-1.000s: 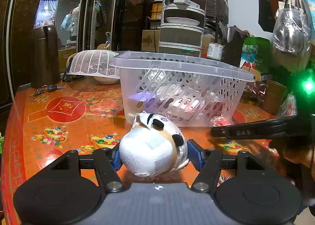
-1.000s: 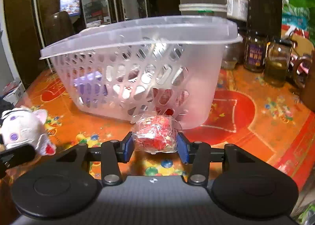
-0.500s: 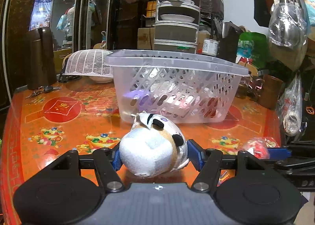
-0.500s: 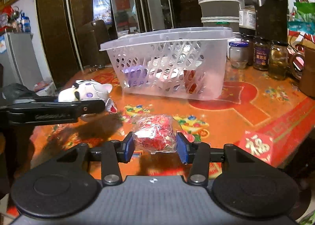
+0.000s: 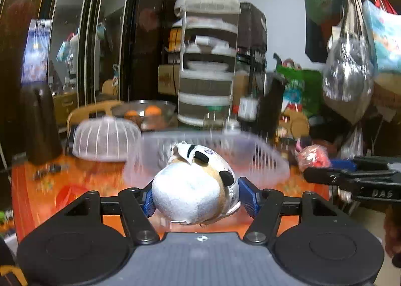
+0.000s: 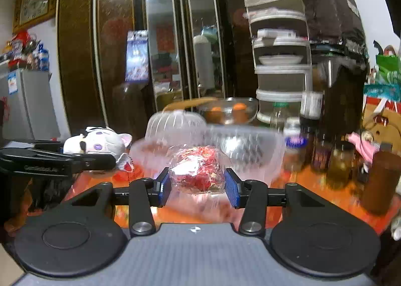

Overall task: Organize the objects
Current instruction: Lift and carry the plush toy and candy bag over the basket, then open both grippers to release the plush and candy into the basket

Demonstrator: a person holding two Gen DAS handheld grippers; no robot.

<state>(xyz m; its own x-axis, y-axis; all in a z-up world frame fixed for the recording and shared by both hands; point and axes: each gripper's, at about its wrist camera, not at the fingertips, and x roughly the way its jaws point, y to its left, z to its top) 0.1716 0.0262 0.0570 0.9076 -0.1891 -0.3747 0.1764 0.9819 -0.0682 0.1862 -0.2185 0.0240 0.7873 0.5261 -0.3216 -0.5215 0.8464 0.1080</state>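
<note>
My left gripper (image 5: pixel 198 198) is shut on a white plush cat toy (image 5: pixel 193 190) and holds it raised above the orange table (image 5: pixel 37 190), in front of the clear plastic basket (image 5: pixel 270 160). My right gripper (image 6: pixel 198 184) is shut on a clear bag of red sweets (image 6: pixel 198 173), also raised, with the blurred basket (image 6: pixel 250 145) just beyond it. In the right wrist view the left gripper (image 6: pixel 107 158) with the plush toy (image 6: pixel 97 143) is at the left. In the left wrist view the right gripper (image 5: pixel 323 163) with the bag (image 5: pixel 313 155) is at the right.
A white mesh food cover (image 5: pixel 105 138) and a dark thermos (image 5: pixel 40 123) stand at the table's back left. A glass bowl of oranges (image 5: pixel 145 113), a tiered food rack (image 5: pixel 208 65) and jars (image 6: pixel 340 160) stand behind the basket. A brown cup (image 6: pixel 383 183) is at the right.
Both grippers have lifted with their loads, so the views now look across the basket's rim rather than at its side. The frames are blurred with motion.
</note>
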